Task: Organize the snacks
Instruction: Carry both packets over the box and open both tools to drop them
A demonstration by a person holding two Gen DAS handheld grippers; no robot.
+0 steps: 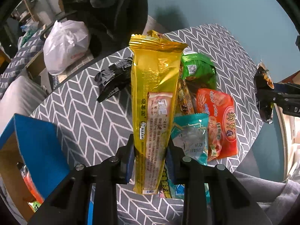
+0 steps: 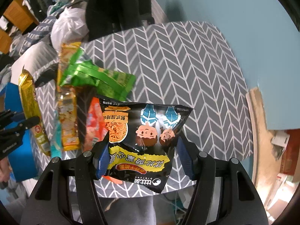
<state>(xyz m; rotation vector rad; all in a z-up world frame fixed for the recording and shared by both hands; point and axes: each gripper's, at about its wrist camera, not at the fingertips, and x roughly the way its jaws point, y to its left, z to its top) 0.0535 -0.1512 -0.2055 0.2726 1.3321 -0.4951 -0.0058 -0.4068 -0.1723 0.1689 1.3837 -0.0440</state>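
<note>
left gripper: clamped on the yellow packet, blue pads pinching its lower part from both sides; packet hangs off the table, top end pointing away from cam. Bottom edge of packet partly behind the fingers.
right gripper: fingers apart w/ the black noodle bag between them. Left pad is against the bag's edge; right pad's contact w/ the bag hard to judge, bag corner covers it. Bag is clear of the cloth, so it's held.
black noodle bag, other view: seen small at right edge of left-wrist view, cut off by the frame; print unreadable there.
table: round, grey herringbone cloth; near edge hidden behind both grippers.
pile on table: green packet, orange-red packet, teal packet, small black packet, long orange-yellow packet. They overlap; yellow packet blocks the middle of the pile in left view, so who's on top of whom can't be told fully.
blue box: left of table, only a corner + one wall in frame; an orange item inside, mostly cut off.
white plastic bag: beyond table, contents can't be seen.
bg: dark clothing at top, blurred, no detail.
</note>
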